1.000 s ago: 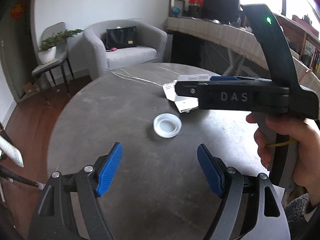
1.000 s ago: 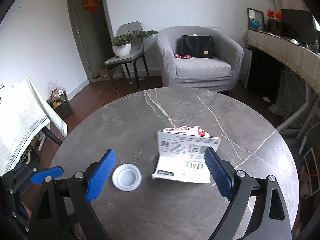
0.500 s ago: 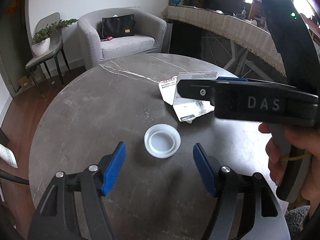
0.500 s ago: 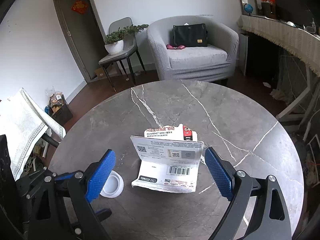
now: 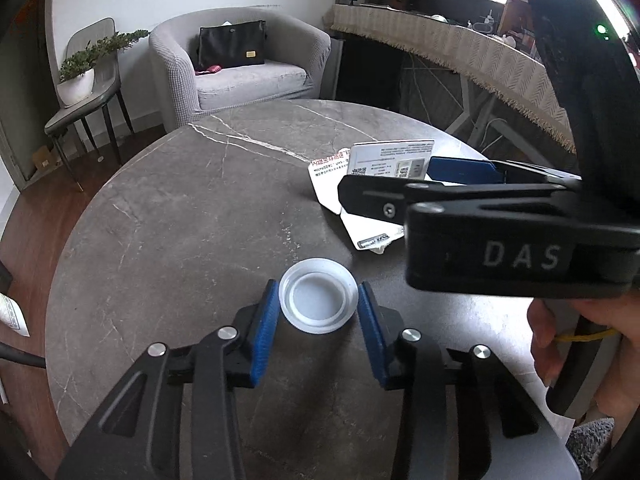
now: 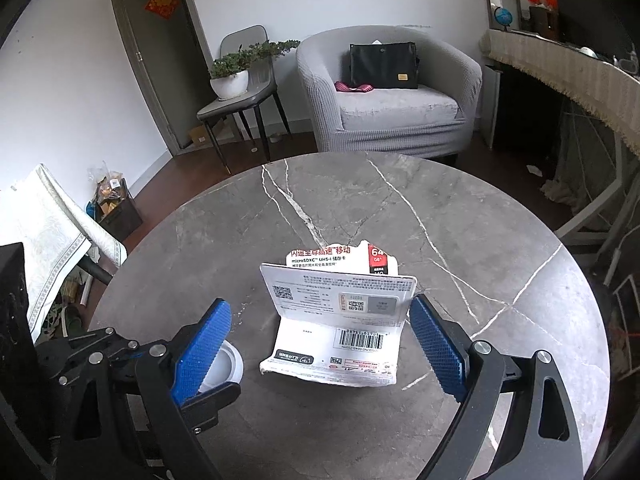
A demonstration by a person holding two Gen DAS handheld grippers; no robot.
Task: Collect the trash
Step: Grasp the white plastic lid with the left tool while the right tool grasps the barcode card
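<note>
Surface (image 5: 160, 240): round, grey stone with white veins.

Lid (image 5: 318, 301): white plastic, round, hollow side up, lying flat on the near part of the surface. In the right wrist view it is partly hidden behind the right gripper's left pad (image 6: 202, 354).

Left gripper (image 5: 318, 312): blue pads on either side of the lid, at its rim or just beside it; jaws have just been closing in on it. Whether the pads press the rim cannot be told.

Card package (image 6: 340, 320): torn white printed card with barcode, folded, back flap tilted up; lies on the surface beyond and to the right of the lid.

Right gripper (image 6: 320, 340): jaws wide apart, flanking the card package, with its right pad at or just beside the card's edge and its left pad clear of it.

Hand (image 5: 560, 340): on the right gripper's handle.
</note>
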